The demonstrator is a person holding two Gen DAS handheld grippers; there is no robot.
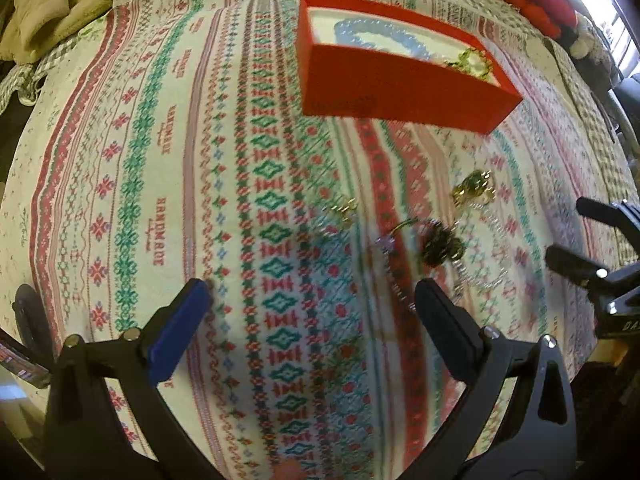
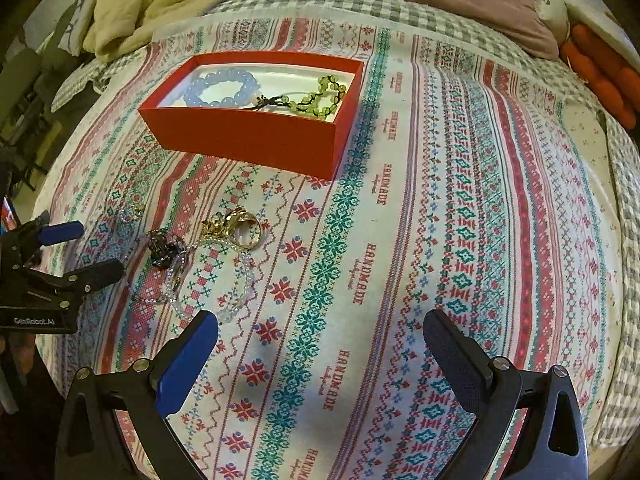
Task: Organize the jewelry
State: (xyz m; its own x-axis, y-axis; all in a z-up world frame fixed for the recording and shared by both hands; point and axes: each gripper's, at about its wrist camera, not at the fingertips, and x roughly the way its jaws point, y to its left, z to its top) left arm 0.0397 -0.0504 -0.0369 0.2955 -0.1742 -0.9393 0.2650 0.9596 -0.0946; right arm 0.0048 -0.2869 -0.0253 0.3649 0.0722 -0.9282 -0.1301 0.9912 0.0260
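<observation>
Jewelry (image 2: 208,256) lies loose on the patterned cloth (image 2: 400,240) near the red box (image 2: 256,136); left gripper (image 1: 312,300) and right gripper (image 2: 320,332) hover with jaws spread wide, holding nothing.

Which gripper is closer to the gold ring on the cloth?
Probably the left gripper. It sits just beside the jewelry pile holding the gold ring, jaws open. The right gripper, also open, hangs farther back over bare cloth.

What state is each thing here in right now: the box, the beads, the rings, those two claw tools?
Red box: open, lidless.
Blue bracelet: inside box.
Green bracelet: inside box.
Gold rings: loose on cloth.
Clear bead strand: loose on cloth.
Left gripper: open, empty.
Right gripper: open, empty.
</observation>
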